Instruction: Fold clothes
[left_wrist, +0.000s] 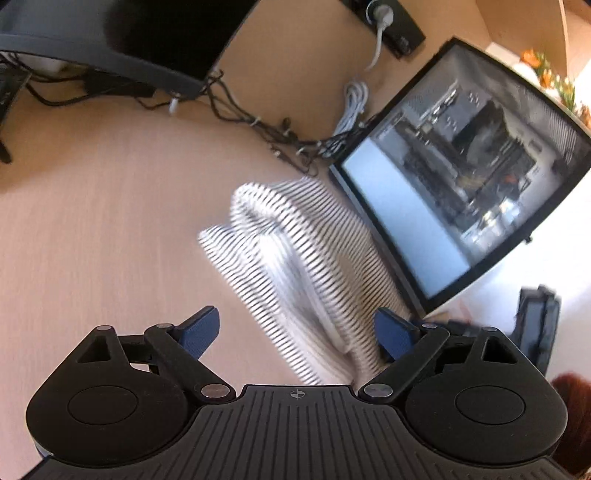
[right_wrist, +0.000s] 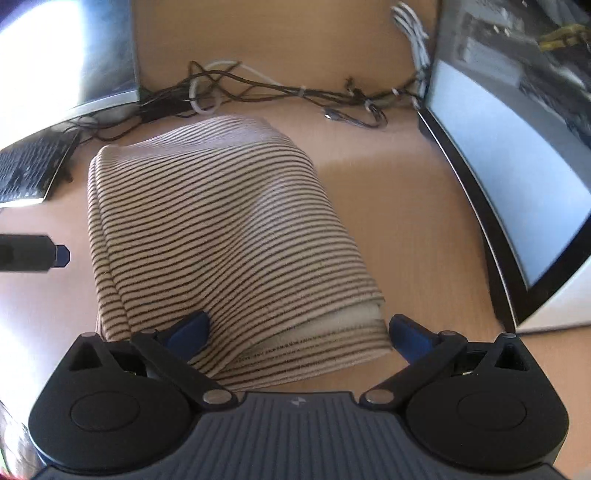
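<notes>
A striped cream-and-black garment (right_wrist: 221, 236) lies folded in several layers on the wooden desk (right_wrist: 399, 229). My right gripper (right_wrist: 299, 334) is open, its blue fingertips (right_wrist: 190, 332) spread at the garment's near edge, with nothing held. My left gripper (left_wrist: 295, 334) is open too, just above the same garment (left_wrist: 295, 251), which looks blurred. A blue tip of the left gripper shows at the left edge of the right wrist view (right_wrist: 61, 255).
A glass-sided computer case (right_wrist: 517, 155) stands right of the garment, also in the left wrist view (left_wrist: 461, 173). A tangle of cables (right_wrist: 280, 92) runs along the back. A monitor (right_wrist: 62, 51) and a keyboard (right_wrist: 33, 166) sit at the left.
</notes>
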